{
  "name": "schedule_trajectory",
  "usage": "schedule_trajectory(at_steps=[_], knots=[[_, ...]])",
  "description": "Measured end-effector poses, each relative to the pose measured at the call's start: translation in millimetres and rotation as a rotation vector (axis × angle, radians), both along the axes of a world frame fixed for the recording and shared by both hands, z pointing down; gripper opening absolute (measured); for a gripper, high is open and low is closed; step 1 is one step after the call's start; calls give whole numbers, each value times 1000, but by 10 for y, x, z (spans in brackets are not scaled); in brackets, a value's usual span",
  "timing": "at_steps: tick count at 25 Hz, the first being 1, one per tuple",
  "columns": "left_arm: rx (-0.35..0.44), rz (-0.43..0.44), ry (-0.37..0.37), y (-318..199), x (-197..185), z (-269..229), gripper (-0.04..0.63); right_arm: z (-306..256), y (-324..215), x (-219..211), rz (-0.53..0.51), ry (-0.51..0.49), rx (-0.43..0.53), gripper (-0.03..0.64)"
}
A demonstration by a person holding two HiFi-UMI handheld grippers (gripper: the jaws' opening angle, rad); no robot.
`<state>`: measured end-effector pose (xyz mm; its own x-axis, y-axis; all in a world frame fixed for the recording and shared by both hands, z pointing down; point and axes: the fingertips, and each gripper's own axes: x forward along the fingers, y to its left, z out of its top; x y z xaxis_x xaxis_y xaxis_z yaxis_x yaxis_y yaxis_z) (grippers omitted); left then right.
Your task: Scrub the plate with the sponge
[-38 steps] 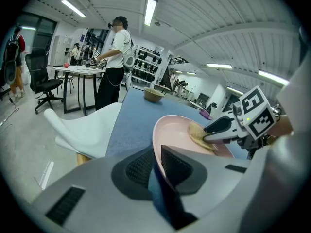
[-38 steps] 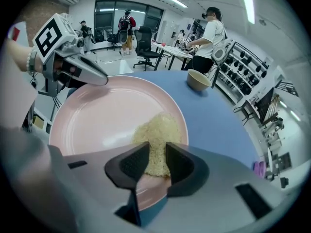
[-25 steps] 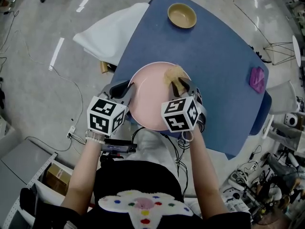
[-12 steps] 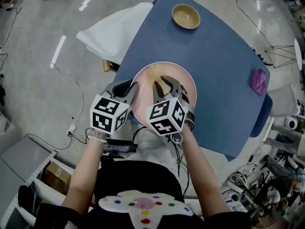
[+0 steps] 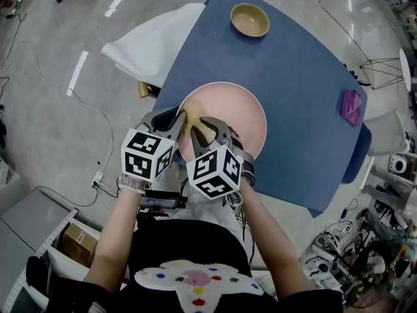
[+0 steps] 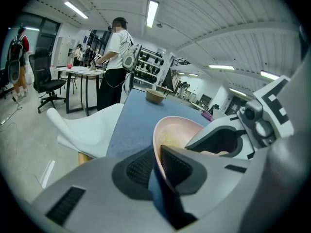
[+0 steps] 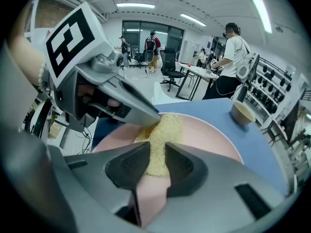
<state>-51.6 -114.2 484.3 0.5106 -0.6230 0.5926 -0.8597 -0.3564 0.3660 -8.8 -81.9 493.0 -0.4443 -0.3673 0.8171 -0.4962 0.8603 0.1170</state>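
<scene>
**Blue desk, pink plate, sponge at work near the left rim**

Blue desk [image 5: 306,96] fills the middle of a workshop floor, with a white chair [image 5: 153,41] pushed up at its left side. A tan bowl [image 5: 250,19] stands at the far end and a small purple thing [image 5: 351,107] lies by the right edge, both well apart from the work.

The pink plate [image 5: 241,119] sits at the desk's near-left edge, just in front of the person. The left hand-held gripper [image 6: 156,166] is clenched on the plate's left rim, with one jaw inside the rim and the other outside. In that gripper's view the plate looks tilted, with the held edge raised.

The right hand-held gripper [image 7: 156,165] grasps the yellow-tan sponge [image 7: 160,142] between its pads. It points steeply down and presses the sponge onto the plate's inner face. The sponge lies on the left part of the plate, just beside the left gripper's inner jaw, whose tip appears to touch the sponge's far end.

In the background, people stand at tables and shelves.
</scene>
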Motion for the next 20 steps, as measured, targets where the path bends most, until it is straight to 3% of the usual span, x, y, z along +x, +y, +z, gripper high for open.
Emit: schedule_trajectory(at_steps=[9, 20], knots=[[3, -2, -1, -4, 2, -4, 55, -1, 21, 190, 29, 1, -25, 103], [1, -5, 2, 7, -12, 7, 55, 2, -208, 720, 169, 45, -1, 104]])
